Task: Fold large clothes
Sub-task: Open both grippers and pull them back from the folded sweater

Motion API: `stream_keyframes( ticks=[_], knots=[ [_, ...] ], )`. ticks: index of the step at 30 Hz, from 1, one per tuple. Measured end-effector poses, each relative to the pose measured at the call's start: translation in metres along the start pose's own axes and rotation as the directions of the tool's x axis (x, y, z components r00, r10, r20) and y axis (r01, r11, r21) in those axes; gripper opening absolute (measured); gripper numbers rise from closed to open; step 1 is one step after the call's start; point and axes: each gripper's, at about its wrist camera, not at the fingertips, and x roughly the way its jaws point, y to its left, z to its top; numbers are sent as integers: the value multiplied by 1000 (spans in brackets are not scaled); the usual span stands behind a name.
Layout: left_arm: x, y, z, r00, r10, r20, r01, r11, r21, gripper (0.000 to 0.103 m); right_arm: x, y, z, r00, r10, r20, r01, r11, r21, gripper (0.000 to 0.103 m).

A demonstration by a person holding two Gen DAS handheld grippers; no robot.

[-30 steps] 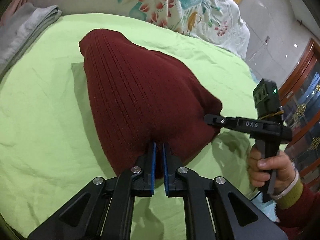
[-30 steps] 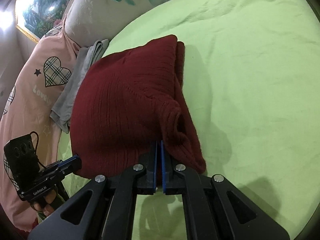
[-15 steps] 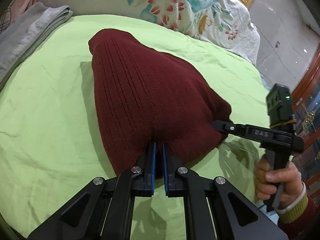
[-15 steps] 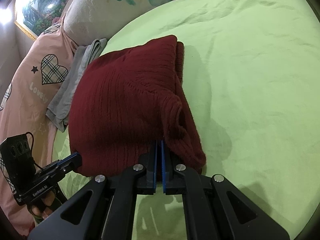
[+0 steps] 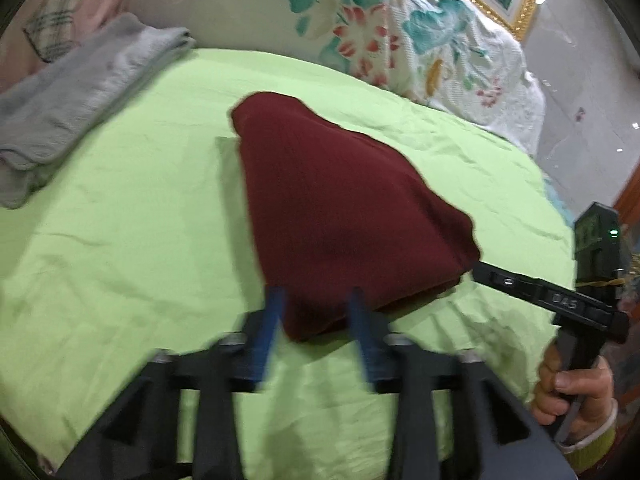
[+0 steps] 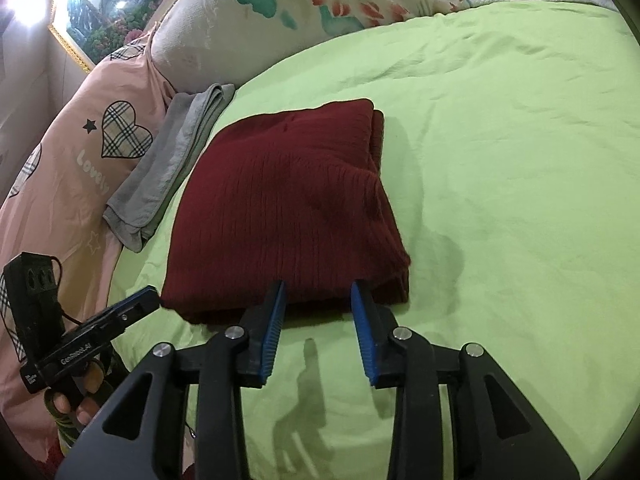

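Left wrist view: the left gripper (image 5: 314,320), clamped on the folded dark-red ribbed knit sweater (image 5: 344,216) half a second ago, is now hovering with fingers spread, the sweater lying on the lime-green bed sheet (image 5: 120,240).

Right wrist view: the right gripper (image 6: 319,314) is likewise standing open at the sweater's near edge, suggesting this fold is finished beside the folded grey garment (image 6: 172,168).

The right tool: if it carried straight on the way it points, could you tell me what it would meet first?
Most likely the near edge of the folded maroon sweater, directly ahead of the open right tool; depth is unclear.
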Motion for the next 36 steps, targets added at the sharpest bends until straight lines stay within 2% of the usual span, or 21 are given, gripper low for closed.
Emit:
stream_keyframes(
  ticks=[3,5,9,11,13,18,24,29,36],
  knots=[
    [-9,6,-8,1000,21,4,-21,1000,-13,54,-4,2,-8,1000,-7,-8,7,1000,-8,42],
    [-9,12,-16,999,49,-17,-50,998,-29,61,-5,4,-14,1000,-11,-17,11,1000,-17,43],
    [-7,21,-32,993,108,-44,-110,993,-38,63,-7,5,-26,999,-25,-37,24,999,-31,46],
    [-6,22,-35,990,129,-50,-131,991,-34,69,-8,7,-32,998,-36,-47,34,998,-43,49],
    [-6,24,-41,988,147,-55,-149,988,-33,75,-9,10,-37,997,-53,-54,50,997,-64,54],
    [-3,22,-53,980,180,-81,-182,983,-9,80,-16,20,-48,993,-104,-52,97,986,-134,78],
    [-4,10,-66,960,271,-65,-268,962,57,80,-20,24,-58,986,-153,-67,138,972,-189,79],
    [-5,7,-65,960,273,-67,-269,961,67,80,-20,22,-60,985,-152,-76,138,975,-173,79],
    [-10,5,-57,937,340,-77,-332,938,98,80,-22,25,-57,987,-148,-69,134,976,-171,79]
  ],
)
